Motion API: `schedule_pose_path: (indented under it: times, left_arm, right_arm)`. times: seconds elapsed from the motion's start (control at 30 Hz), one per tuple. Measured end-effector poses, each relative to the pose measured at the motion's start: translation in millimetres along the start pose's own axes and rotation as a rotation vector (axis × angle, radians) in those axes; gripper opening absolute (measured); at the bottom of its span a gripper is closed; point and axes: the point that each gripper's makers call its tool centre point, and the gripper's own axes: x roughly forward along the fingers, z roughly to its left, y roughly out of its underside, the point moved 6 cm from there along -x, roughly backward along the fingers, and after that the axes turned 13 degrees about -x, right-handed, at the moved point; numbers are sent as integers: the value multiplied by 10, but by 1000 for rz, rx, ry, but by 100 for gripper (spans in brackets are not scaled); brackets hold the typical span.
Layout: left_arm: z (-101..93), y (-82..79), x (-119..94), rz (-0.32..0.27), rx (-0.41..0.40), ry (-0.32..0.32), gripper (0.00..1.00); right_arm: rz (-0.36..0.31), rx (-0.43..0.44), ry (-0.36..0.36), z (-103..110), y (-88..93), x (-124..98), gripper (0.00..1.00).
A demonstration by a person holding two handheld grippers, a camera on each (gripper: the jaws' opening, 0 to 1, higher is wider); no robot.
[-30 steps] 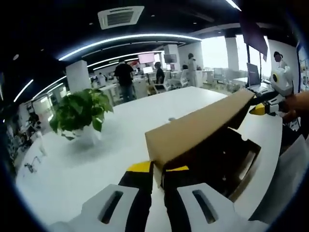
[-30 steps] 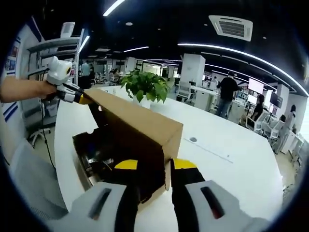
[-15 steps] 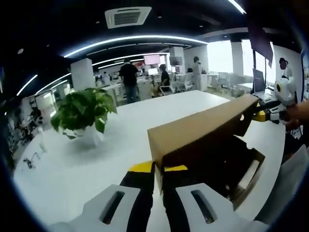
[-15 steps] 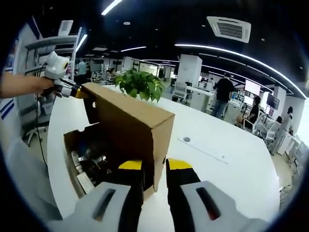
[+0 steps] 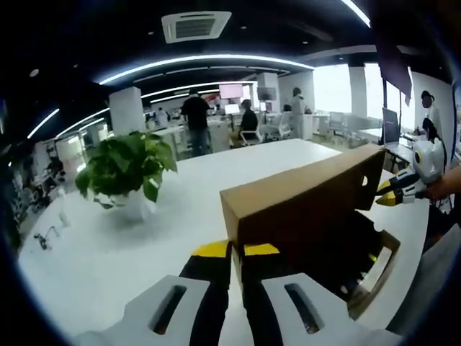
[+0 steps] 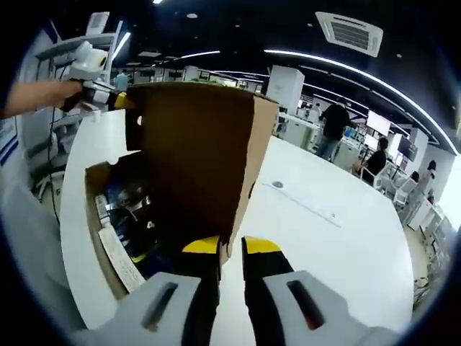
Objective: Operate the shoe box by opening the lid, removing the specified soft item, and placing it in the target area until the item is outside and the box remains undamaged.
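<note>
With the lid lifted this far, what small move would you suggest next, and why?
Probably keep swinging the lid back until it rests open. Both tongs, left and right, pinch its corners, and it stands nearly upright over the box, so nothing inside can be grasped yet.

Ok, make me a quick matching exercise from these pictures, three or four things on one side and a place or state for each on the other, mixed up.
Things:
1. lid
2. potted plant
3. left claw
4. shoe box

States or places:
A. pinching a corner of the lid
B. swung up, standing nearly upright
C. open, dark contents showing inside
D. standing on the white table, apart from the box

Pairs: 1-B, 2-D, 3-A, 4-C
</note>
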Motion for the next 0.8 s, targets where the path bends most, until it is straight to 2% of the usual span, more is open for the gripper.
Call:
schedule_pose_path:
  times: [0.3, 0.8]
  left_arm:
    - [43, -64, 130, -5, -11, -3, 1]
    - [111, -145, 327, 6, -12, 7, 1]
  right_arm:
    - [18, 20, -2, -30, 27, 160, 5]
    - [27, 63, 9, -90, 0, 299, 2]
